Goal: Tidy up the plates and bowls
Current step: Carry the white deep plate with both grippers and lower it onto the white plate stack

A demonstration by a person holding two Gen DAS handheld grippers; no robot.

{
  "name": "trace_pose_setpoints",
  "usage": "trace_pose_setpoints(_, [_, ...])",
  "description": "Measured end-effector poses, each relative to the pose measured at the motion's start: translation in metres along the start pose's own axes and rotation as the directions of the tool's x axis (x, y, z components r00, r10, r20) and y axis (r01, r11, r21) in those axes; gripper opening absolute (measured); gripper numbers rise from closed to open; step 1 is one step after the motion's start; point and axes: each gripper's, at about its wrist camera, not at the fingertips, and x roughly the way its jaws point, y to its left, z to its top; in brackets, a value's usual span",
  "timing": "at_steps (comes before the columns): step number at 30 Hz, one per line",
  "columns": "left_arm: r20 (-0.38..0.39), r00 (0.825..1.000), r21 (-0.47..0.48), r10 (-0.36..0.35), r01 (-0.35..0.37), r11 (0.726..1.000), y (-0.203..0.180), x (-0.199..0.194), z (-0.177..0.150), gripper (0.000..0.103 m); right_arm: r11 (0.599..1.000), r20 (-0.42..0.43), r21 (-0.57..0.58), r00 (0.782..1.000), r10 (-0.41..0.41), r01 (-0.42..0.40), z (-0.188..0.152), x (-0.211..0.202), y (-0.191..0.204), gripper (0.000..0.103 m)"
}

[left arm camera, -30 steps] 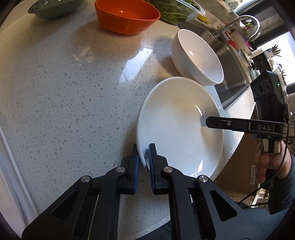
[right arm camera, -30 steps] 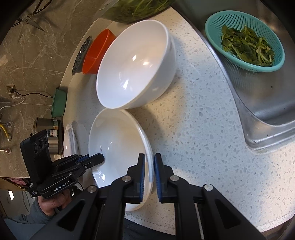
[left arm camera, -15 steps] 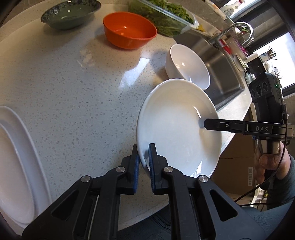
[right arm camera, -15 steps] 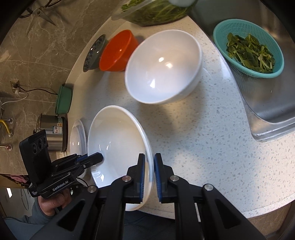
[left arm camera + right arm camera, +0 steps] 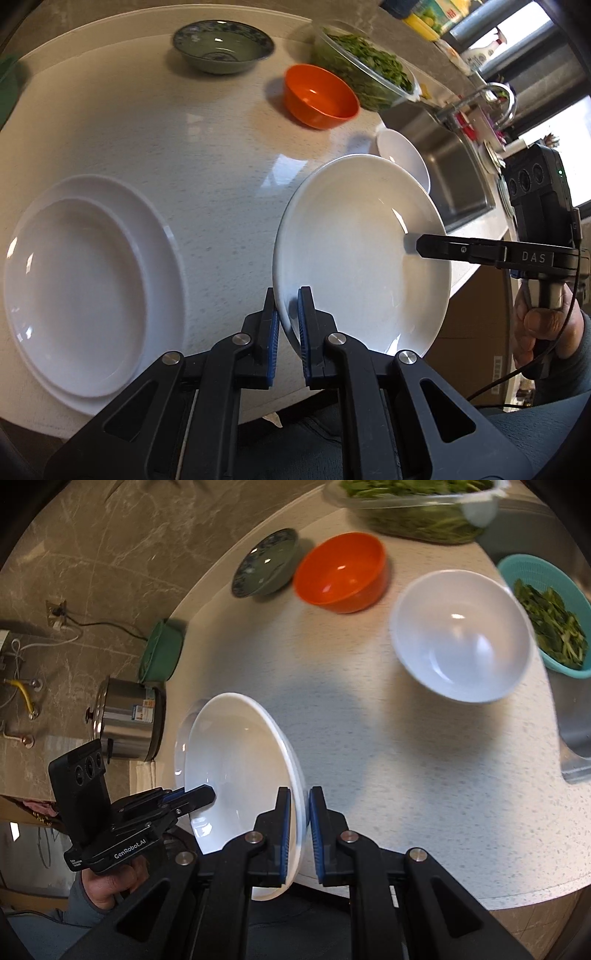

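A white deep plate (image 5: 354,251) is held in the air above the counter by both grippers. My left gripper (image 5: 287,325) is shut on its near rim. My right gripper (image 5: 298,834) is shut on the opposite rim of the plate (image 5: 236,768); it also shows in the left wrist view (image 5: 417,245). The left gripper shows in the right wrist view (image 5: 199,797). Two stacked white plates (image 5: 85,288) lie on the counter to the left. A white bowl (image 5: 461,635), an orange bowl (image 5: 343,572) and a green patterned bowl (image 5: 266,563) stand farther back.
A clear container of greens (image 5: 365,77) stands behind the orange bowl. The sink (image 5: 450,177) with a teal colander of greens (image 5: 546,613) is at the right. A steel pot (image 5: 129,720) and a green dish (image 5: 162,650) are at the left in the right wrist view.
Both grippers have lifted the white plate off the counter and carried it left, away from the white bowl. The stacked plates have come into the left wrist view.
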Motion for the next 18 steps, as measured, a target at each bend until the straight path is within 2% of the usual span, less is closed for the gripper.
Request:
trace_pose_setpoints(10, [0.061, 0.996, -0.135, 0.059, -0.05, 0.99, 0.071, -0.066, -0.035, 0.008, 0.992, -0.092, -0.121, 0.995, 0.035, -0.046, 0.018, 0.048, 0.078, 0.014])
trace_pose_setpoints(18, [0.086, 0.991, -0.237, 0.101, -0.078, 0.968, 0.133, -0.099, -0.061, 0.008, 0.979, -0.174, -0.192, 0.984, 0.038, -0.072, 0.028, 0.095, 0.126, 0.014])
